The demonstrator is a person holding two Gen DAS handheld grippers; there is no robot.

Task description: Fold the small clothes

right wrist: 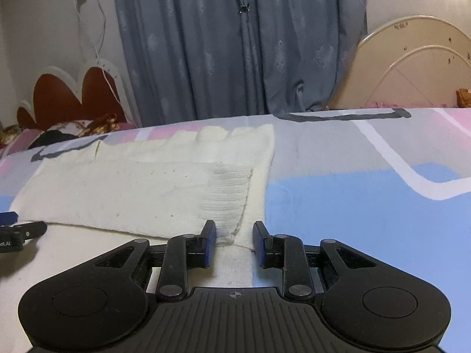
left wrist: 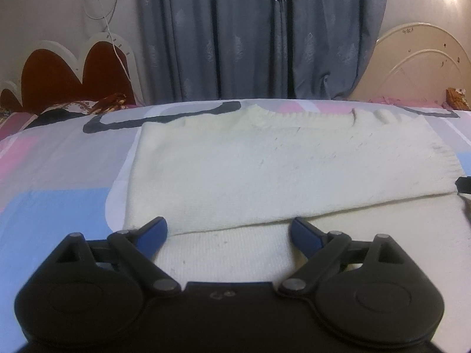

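Note:
A cream knitted sweater [left wrist: 265, 170] lies flat on the bed, with a sleeve folded across its body. In the right wrist view the sweater [right wrist: 132, 188] fills the left half, and the sleeve's ribbed cuff [right wrist: 226, 194] ends just ahead of my fingers. My left gripper [left wrist: 228, 232] is open wide over the sweater's near left part, at the sleeve's lower edge. My right gripper [right wrist: 234, 238] is open, its fingers either side of the sweater's right edge near the cuff corner. The left gripper's tip shows at the left edge of the right wrist view [right wrist: 11, 229].
The bedsheet [right wrist: 368, 206] has pink, blue and grey blocks. Blue curtains [left wrist: 265, 29] hang behind the bed. A red and white headboard [left wrist: 73, 70] stands at the back left, a cream headboard [left wrist: 426, 58] at the back right.

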